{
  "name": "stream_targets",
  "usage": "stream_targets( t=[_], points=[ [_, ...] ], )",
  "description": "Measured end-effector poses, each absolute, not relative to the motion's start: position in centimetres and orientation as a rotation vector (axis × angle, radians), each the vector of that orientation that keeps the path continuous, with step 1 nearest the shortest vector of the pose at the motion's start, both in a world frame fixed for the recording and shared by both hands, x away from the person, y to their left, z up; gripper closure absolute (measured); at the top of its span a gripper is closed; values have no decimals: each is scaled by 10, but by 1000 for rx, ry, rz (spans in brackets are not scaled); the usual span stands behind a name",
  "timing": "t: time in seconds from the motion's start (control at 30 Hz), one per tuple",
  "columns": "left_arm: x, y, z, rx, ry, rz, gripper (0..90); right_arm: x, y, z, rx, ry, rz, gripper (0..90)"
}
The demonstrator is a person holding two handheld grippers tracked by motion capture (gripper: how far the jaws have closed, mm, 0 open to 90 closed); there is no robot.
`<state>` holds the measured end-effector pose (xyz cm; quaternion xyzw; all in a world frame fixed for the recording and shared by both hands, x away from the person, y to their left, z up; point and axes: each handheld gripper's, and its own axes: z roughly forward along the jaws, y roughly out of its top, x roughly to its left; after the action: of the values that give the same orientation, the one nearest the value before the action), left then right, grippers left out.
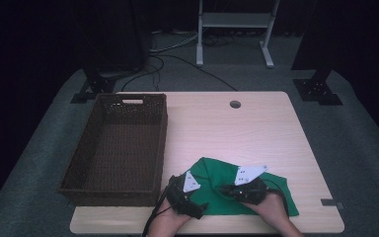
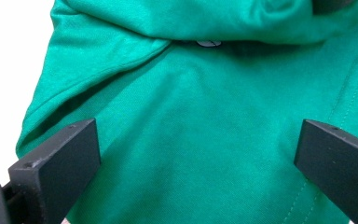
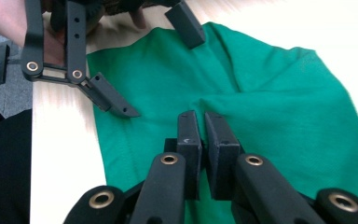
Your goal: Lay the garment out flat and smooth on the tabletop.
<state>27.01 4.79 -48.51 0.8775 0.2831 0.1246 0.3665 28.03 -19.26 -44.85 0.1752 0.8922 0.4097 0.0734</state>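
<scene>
A green cloth lies crumpled at the table's front middle, with a fold along its far side. My right gripper points left across it; its jaws are shut, and the cloth puckers into a pinched ridge at their tips. My left gripper sits at the cloth's left end. Its two jaws stand wide apart just above the fabric with nothing pressed between them. In the right gripper view the left gripper shows open over the cloth's edge, held by a hand.
A deep brown wicker basket stands on the left part of the light wooden table, close beside the left gripper. The table has a cable hole at the back and a tape mark at its right front edge.
</scene>
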Motion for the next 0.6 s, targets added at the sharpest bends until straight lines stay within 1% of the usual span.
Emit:
stream_targets(
  t=[0.6],
  points=[
    [270,48,-485,2253,728,320,0,301,-209,-438,592,2616,1224,861]
  ],
)
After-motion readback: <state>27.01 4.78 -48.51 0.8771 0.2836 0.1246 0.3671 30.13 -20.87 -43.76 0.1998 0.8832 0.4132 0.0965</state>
